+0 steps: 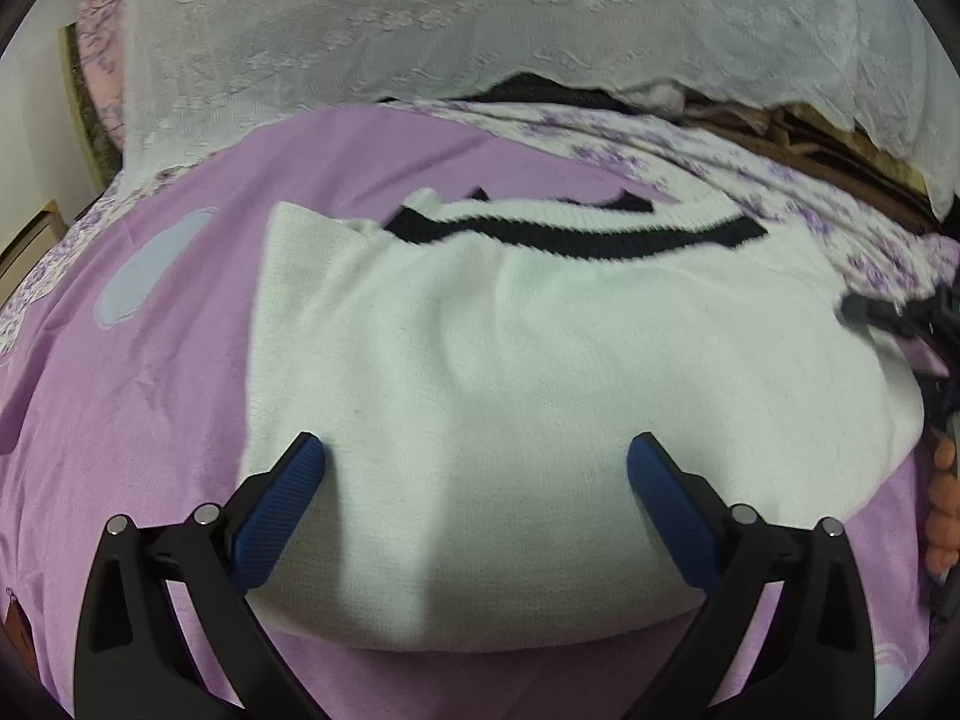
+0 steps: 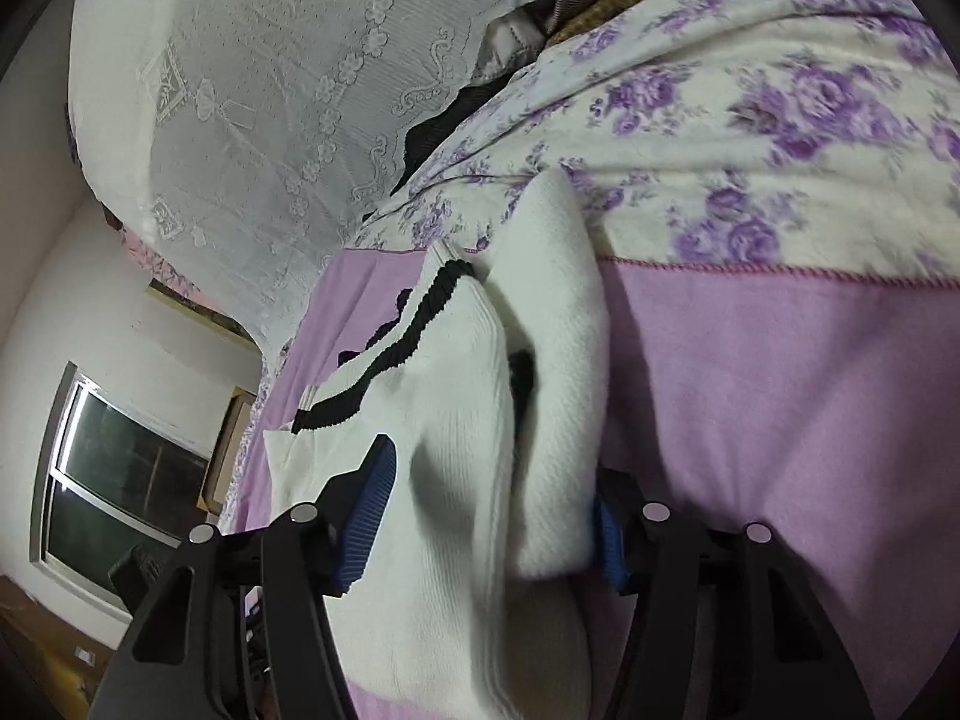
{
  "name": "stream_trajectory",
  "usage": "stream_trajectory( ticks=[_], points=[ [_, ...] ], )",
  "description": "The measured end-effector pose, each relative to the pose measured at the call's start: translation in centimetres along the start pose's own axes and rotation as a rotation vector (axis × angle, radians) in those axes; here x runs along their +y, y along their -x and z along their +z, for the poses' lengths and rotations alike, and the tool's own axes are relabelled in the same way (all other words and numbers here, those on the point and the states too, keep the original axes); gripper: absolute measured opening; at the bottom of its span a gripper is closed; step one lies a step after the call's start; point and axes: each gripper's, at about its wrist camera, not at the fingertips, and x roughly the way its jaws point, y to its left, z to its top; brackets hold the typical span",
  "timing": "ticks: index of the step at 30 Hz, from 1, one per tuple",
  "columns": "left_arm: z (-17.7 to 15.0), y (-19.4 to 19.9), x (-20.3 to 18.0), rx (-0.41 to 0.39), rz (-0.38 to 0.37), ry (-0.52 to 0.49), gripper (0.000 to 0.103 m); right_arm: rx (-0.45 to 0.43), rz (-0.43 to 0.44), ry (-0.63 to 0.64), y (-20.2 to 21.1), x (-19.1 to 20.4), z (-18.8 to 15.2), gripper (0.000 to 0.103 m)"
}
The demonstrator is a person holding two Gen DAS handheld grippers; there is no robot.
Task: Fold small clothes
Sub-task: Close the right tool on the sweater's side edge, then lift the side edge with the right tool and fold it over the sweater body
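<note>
Right gripper (image 2: 489, 516): its jaws straddle a raised fold of the white knit garment (image 2: 456, 480), the knit bunched between the blue pads (image 2: 372, 510); whether the pads already press it cannot be told, since the right pad is mostly hidden behind the cloth. The likely reason for this hold is to lift the side flap so it can be carried over the body of the garment.

Left gripper (image 1: 477, 462): its jaws stand wide apart over the near part of the garment (image 1: 540, 372), gripping nothing. It sits low over the knit, probably to steady the body while the other side is folded.

Garment: it lies on the pink blanket (image 1: 150, 420), black-trimmed neckline (image 1: 570, 237) toward the far edge, hem toward the near edge. Laid flat like this, the sides can be turned inward first.

Side flap (image 2: 564, 360): it stands up off the blanket on the garment's right edge, by the right gripper.

Blanket: it covers the bed and gives a soft, level bed for folding; the floral sheet (image 2: 780, 138) shows beyond its far edge.

Lace cover (image 1: 420, 30): it hangs behind the far edge, apart from the work.

Person's fingers (image 1: 942, 498): at the right edge of the left view, holding the other tool.
</note>
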Motion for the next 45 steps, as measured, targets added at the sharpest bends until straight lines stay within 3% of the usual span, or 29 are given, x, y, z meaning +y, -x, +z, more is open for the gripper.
stream_trajectory(
  ticks=[3, 5, 8, 11, 13, 15, 23, 30, 35, 42, 45],
  points=[
    [0.6, 0.4, 1.4, -0.019, -0.023, 0.065, 0.099, -0.005, -0.004, -0.01, -0.1, -0.1, 0.1, 0.059],
    [0.9, -0.5, 1.7, 0.01, -0.031, 0.084, 0.099, -0.008, 0.01, -0.03, -0.8, -0.2, 0.8, 0.059],
    [1.1, -2.3, 1.2, 0.054, 0.008, 0.054, 0.099, -0.001, 0.016, 0.004, -1.6, 0.4, 1.0, 0.061],
    [1.0, -2.3, 1.2, 0.045, 0.016, 0.048, 0.099, 0.017, 0.037, 0.029, -1.1, 0.7, 0.3, 0.061],
    [1.0, -2.3, 1.4, 0.045, 0.007, 0.055, 0.099, 0.02, 0.038, 0.006, -1.0, 0.2, 0.3, 0.055],
    [0.9, -2.2, 1.4, 0.043, 0.004, 0.056, 0.099, 0.017, 0.039, -0.042, -1.0, -0.7, 0.4, 0.042],
    [1.7, -1.4, 1.8, 0.046, 0.025, 0.051, 0.099, -0.045, 0.029, -0.05, 0.1, 0.5, 0.1, 0.031],
    [3.7, 1.7, 5.8, -0.042, 0.151, 0.012, 0.099, -0.075, -0.075, 0.036, 0.5, 3.9, 0.3, 0.03],
    [2.0, -0.2, 9.7, 0.034, 0.104, 0.147, 0.099, -0.096, -0.133, 0.08, 0.5, 6.5, 0.2, 0.029],
    [1.7, -2.1, 8.4, 0.085, 0.167, 0.092, 0.099, -0.122, -0.253, 0.15, 0.1, 9.5, -0.5, 0.029],
    [1.9, -2.1, 8.6, 0.088, 0.156, 0.099, 0.099, -0.126, -0.268, 0.163, 0.0, 10.5, -0.9, 0.029]
  ],
)
